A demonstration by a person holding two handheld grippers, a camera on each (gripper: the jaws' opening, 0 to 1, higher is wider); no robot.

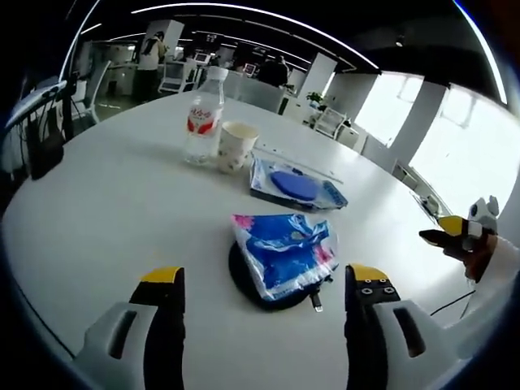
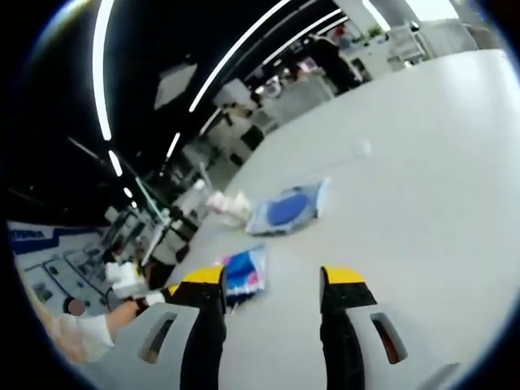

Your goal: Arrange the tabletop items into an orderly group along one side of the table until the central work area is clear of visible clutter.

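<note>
**Both claws wide above a scattered white table**

In the left gripper view, the left gripper (image 1: 266,286) hovers low over the white table (image 1: 106,211), jaws spread wide and empty. Between and just beyond its tips lies a crinkled blue packet (image 1: 286,252) resting on a black disc (image 1: 244,280). Farther back sits a clear pouch (image 1: 294,185) (something blue inside), and beyond it a paper cup (image 1: 236,145) just beside a water bottle (image 1: 203,118). The right gripper (image 2: 274,286) is also spread wide, holding nothing, over bare tabletop; it enters the left gripper view at the right edge.
</note>
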